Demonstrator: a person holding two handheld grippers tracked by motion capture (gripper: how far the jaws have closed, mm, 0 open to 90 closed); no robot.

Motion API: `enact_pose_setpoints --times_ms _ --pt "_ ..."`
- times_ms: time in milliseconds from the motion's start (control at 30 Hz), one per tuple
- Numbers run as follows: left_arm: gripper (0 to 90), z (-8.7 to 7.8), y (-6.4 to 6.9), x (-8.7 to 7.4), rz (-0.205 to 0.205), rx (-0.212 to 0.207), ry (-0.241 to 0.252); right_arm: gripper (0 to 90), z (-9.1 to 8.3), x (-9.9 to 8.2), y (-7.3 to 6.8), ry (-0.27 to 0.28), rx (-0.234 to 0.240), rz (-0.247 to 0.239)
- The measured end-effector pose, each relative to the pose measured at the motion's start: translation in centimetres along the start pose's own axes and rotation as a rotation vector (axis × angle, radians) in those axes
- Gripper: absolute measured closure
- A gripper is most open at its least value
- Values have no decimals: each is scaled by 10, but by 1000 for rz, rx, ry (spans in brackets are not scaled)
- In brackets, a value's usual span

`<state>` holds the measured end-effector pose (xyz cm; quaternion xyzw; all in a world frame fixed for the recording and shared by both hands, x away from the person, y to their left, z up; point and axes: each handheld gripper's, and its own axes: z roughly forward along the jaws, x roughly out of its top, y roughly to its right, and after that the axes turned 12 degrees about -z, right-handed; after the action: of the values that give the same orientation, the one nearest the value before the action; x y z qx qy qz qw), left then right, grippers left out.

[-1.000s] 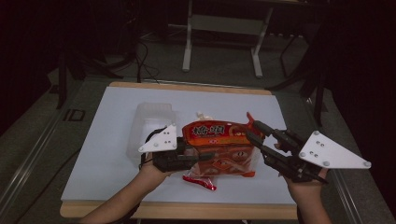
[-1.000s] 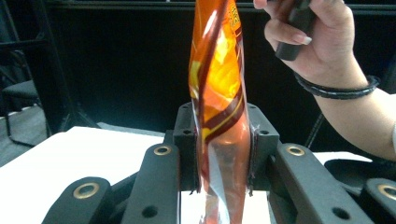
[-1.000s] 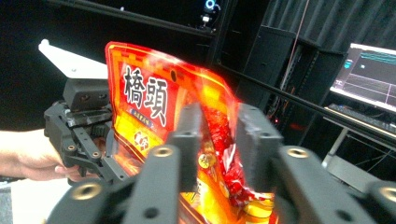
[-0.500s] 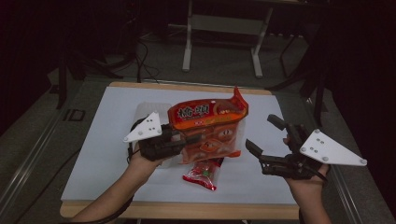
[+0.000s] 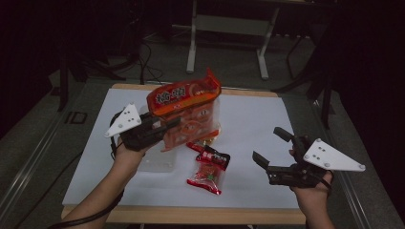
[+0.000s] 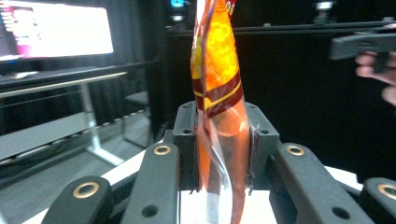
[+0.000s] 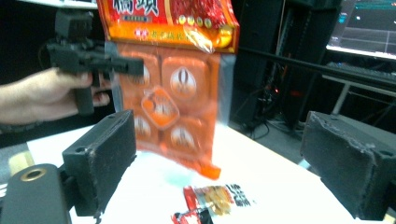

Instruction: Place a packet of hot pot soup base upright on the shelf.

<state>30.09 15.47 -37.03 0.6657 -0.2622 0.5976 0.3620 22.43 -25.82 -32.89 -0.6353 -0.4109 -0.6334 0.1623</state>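
A big orange snack bag hangs upright above the white table. My left gripper is shut on its lower left edge. In the left gripper view the bag stands pinched between the pads of the left gripper. Two small red packets lie on the table under the bag's lower corner. My right gripper hovers at the right, apart from the bag. Its jaws have just been opening and nothing is between them. In the right gripper view the bag hangs ahead, with the packets beyond the wide-set pads.
Something clear, like a plastic tub, lies on the table beside the left hand. The table's wooden front edge runs near both forearms. Metal stand legs and cables sit on the dark floor behind the table.
The right gripper has let go of the bag's right side, opened wide and dropped back to the right. The left gripper has raised the bag upright and carried it left and farther away.
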Motion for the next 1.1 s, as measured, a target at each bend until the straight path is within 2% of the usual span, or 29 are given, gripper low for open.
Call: enact_pose_setpoints --times_ms 100,133,167,200,300,400,433,533,600,767,1100 --pt "718 -6 -13 -2 -3 72 25 105 -1 -7 1 -16 -3 13" --pt "718 -6 -13 -2 -3 72 25 105 -1 -7 1 -16 -3 13" --pt "718 -10 -23 -3 -19 97 42 105 -1 -12 2 -23 0 25" --pt "718 -13 -28 -3 -23 111 54 105 -1 -15 3 -27 -1 29" --pt "717 -19 -39 -5 -21 128 75 106 0 -20 4 -39 5 40" --pt "717 -21 -44 -7 -31 136 84 106 0 -23 4 -45 8 41" --pt "718 -23 -51 -10 -41 163 97 106 1 -24 4 -48 6 44" --pt "718 -25 -56 -14 -38 187 103 106 1 -25 4 -45 7 52" --pt "718 -27 -66 -21 -58 209 117 119 2 -27 5 -41 17 66" --pt "718 -30 -79 -33 -85 246 124 119 1 -28 5 -48 21 56" --pt "717 -29 -100 -53 -135 286 126 119 3 -34 5 -61 28 63"
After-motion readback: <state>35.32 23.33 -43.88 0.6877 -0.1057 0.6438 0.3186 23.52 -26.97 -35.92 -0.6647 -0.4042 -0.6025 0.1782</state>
